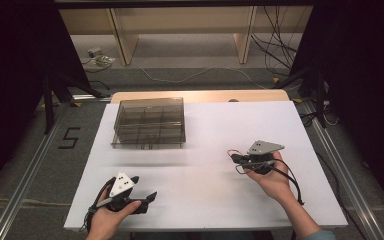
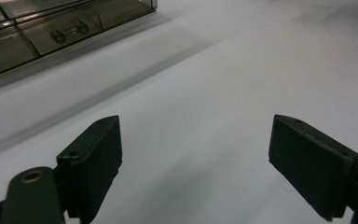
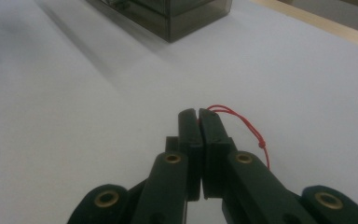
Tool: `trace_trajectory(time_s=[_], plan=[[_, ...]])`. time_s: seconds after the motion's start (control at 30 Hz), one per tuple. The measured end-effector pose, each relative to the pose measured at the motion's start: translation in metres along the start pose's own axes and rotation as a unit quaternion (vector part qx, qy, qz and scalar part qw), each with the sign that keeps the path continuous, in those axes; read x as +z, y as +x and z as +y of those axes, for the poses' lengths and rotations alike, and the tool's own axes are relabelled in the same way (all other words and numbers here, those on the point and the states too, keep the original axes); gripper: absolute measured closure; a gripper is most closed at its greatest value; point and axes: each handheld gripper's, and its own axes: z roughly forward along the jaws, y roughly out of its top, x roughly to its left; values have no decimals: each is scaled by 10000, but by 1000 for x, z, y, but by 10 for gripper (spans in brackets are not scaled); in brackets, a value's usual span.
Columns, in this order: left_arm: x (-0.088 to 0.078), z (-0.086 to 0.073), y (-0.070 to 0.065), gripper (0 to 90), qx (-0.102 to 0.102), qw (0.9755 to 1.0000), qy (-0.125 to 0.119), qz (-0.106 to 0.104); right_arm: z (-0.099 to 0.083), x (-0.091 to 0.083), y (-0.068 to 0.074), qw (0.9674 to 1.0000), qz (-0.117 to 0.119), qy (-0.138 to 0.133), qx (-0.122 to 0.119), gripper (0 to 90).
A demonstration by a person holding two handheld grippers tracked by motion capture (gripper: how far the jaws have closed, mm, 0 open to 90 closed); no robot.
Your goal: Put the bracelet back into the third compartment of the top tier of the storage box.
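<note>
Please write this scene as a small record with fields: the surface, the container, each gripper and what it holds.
surface: white table top
container: smoky transparent plastic organiser box with compartments, on the far left part of the table
left gripper: black jaws wide open, nothing between them, above bare table near the front edge
right gripper: black jaws closed together, pinching a thin red string that loops out at the tip
hands: one hand on each gripper, left hand, right hand
contact with box: none

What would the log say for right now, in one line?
right gripper: shut on red string | left gripper: open, nothing held | compartment box: far left on table
</note>
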Motion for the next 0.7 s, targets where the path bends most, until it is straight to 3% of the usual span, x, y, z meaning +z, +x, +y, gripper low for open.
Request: trace_trajectory(time_s=[0.7], plan=[[2,-1,-1,169,9,10000,20,-11,20,4,12,9997,27,-186,-152,889]])
